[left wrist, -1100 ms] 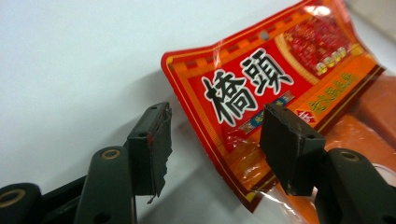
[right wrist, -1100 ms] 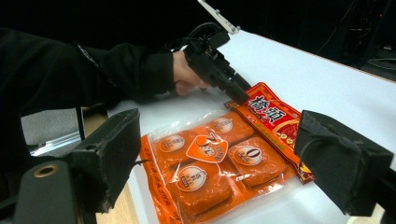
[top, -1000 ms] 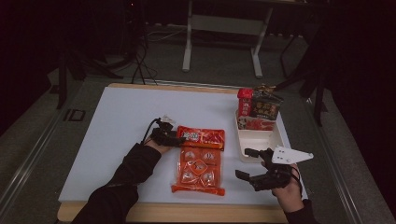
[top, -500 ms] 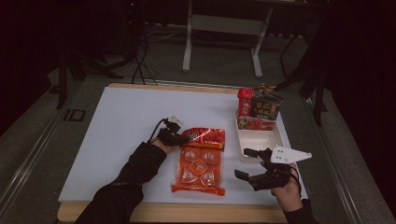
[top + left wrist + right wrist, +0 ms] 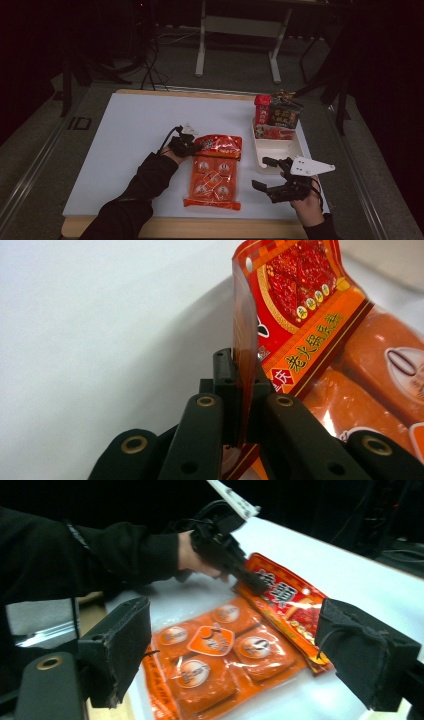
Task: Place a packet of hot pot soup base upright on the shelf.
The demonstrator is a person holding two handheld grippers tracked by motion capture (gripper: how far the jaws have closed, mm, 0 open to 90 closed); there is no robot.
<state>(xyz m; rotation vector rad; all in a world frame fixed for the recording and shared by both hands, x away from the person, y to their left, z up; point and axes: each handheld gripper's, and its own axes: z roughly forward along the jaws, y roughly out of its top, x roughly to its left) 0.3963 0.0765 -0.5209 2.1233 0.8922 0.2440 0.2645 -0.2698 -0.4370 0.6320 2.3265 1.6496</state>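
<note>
The orange snack bag lies at the table's centre, six round-labelled packets behind its clear window; its header carries yellow Chinese characters, among them 老火鍋底料. The left gripper, at the bag's ten o'clock, has just closed and now pinches the header's edge, which has curled upward compared with a second ago. The right gripper, at its three o'clock, hangs open.

White table, orange snack pack flat on it — white tray beside.
</note>
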